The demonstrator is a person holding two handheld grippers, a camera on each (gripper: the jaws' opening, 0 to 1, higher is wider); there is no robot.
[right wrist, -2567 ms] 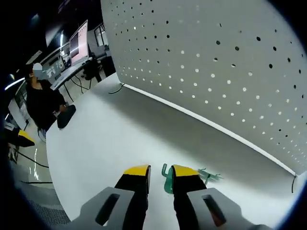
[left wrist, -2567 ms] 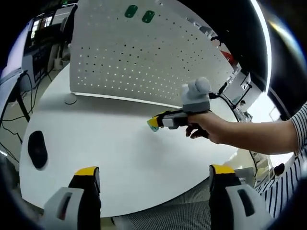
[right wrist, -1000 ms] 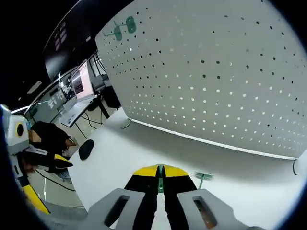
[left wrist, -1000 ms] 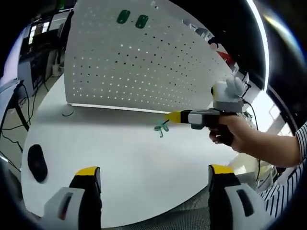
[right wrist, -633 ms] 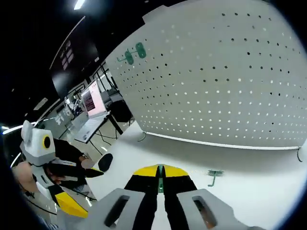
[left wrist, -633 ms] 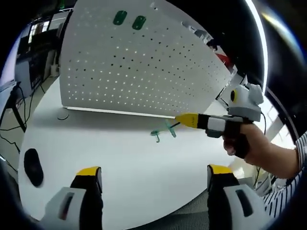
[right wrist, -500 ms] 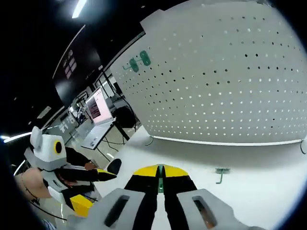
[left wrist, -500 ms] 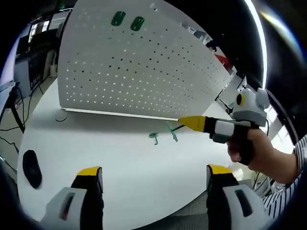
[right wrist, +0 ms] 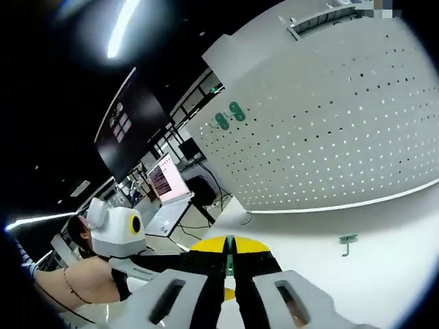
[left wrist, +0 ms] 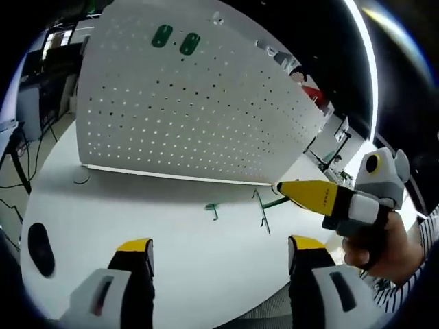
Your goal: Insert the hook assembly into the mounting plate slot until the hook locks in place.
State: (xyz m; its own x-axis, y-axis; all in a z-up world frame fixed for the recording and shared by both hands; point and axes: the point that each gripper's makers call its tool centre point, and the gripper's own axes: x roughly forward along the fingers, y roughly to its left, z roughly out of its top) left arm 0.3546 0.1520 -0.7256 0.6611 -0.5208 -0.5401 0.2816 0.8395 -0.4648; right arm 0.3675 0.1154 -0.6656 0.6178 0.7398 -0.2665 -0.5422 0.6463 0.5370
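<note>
Standing upright along the far edge of the white tabletop (left wrist: 103, 226), the perforated mounting plate (left wrist: 185, 110) carries two green oval pieces (left wrist: 175, 40) near its top edge. The same plate (right wrist: 343, 130) and green pieces (right wrist: 230, 115) show in the right gripper view. A dark mouse (left wrist: 38, 248) lies near the tabletop's left edge. The right gripper (left wrist: 281, 189), held in a hand (left wrist: 384, 240), has its yellow-tipped jaws clenched on a thin green hook assembly (left wrist: 263, 211), lifted above the tabletop and apart from the plate. From its own camera the right gripper (right wrist: 228, 252) shows the green sliver pinched between the pressed-together jaws. The left gripper (left wrist: 212, 250) has its jaws released, spread wide with nothing between them. A second small green hook (left wrist: 212, 208) lies on the tabletop near the plate's foot, seen also at (right wrist: 346, 241).
</note>
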